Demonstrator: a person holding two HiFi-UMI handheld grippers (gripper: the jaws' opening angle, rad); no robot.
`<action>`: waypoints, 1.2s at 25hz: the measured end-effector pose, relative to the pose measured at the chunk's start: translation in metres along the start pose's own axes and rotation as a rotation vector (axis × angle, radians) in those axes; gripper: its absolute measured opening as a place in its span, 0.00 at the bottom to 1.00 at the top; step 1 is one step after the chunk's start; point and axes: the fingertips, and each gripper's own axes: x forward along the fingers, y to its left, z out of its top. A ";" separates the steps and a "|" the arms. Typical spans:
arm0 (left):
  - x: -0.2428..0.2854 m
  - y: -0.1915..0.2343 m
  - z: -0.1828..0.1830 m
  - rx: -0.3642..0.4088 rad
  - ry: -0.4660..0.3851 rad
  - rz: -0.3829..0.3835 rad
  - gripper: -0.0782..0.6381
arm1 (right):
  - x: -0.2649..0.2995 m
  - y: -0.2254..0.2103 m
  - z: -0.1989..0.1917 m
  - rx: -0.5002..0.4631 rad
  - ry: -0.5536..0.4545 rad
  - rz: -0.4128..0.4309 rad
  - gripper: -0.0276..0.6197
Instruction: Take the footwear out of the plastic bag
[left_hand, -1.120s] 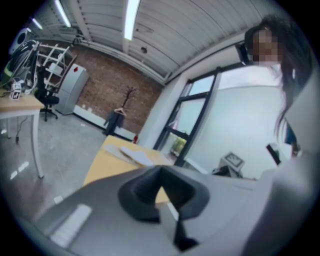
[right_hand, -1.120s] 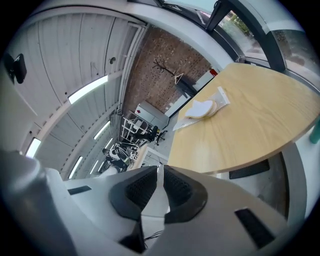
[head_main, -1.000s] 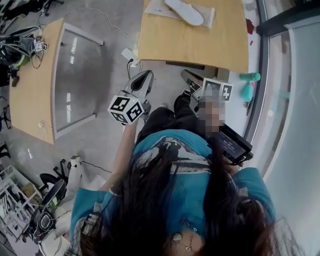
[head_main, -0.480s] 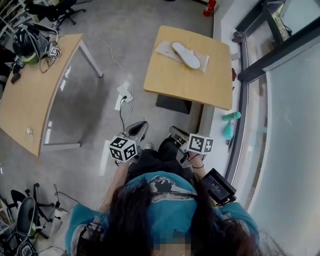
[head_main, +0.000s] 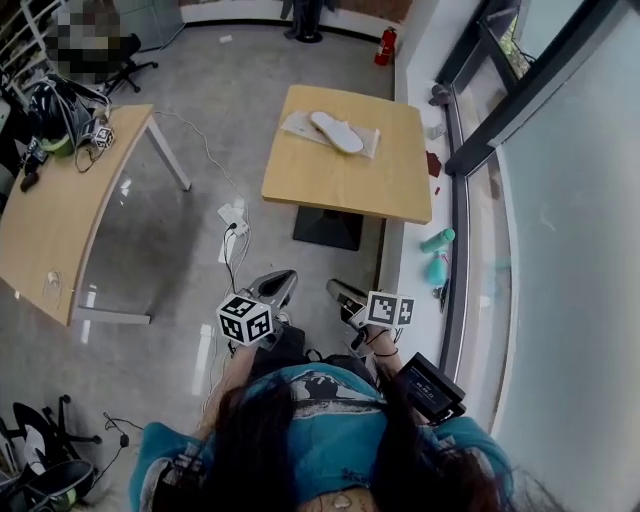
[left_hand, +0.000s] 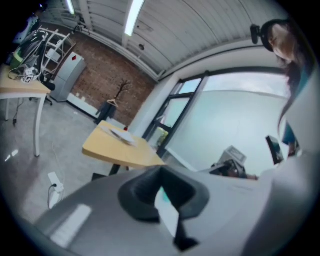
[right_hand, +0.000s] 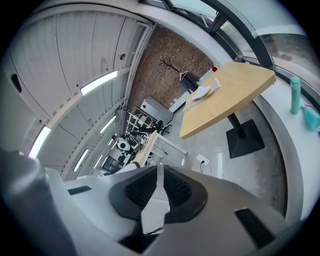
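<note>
- Two grey tongs, left gripper (left_hand: 160, 171) and right gripper (right_hand: 160, 169), are closed on nothing; their cubes carry black-and-white square markers (head_main: 245, 320).
- White flat slipper (head_main: 336, 131) rests with crinkled clear plastic bag (head_main: 296, 124) on pale wooden table (head_main: 350, 185), well apart.

- Too small to judge: footwear (head_main: 336, 131) inside or atop the plastic bag (head_main: 298, 125), far desk (head_main: 340, 185).
- Cut off at the left edge: curved desk (head_main: 45, 230).
- Soft and blurred up close: left tongs (left_hand: 161, 172).
- Half hidden behind shoulder and hair (head_main: 250, 450): black device (head_main: 432, 388).
</note>
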 end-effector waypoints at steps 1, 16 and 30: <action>0.002 -0.011 -0.006 0.004 -0.001 0.006 0.11 | -0.014 -0.004 -0.005 -0.001 -0.003 -0.001 0.12; -0.020 -0.158 -0.104 0.031 0.024 0.023 0.11 | -0.148 -0.018 -0.104 -0.067 0.026 -0.008 0.12; -0.033 -0.180 -0.115 0.052 0.015 0.027 0.11 | -0.181 -0.016 -0.119 -0.171 0.006 -0.053 0.12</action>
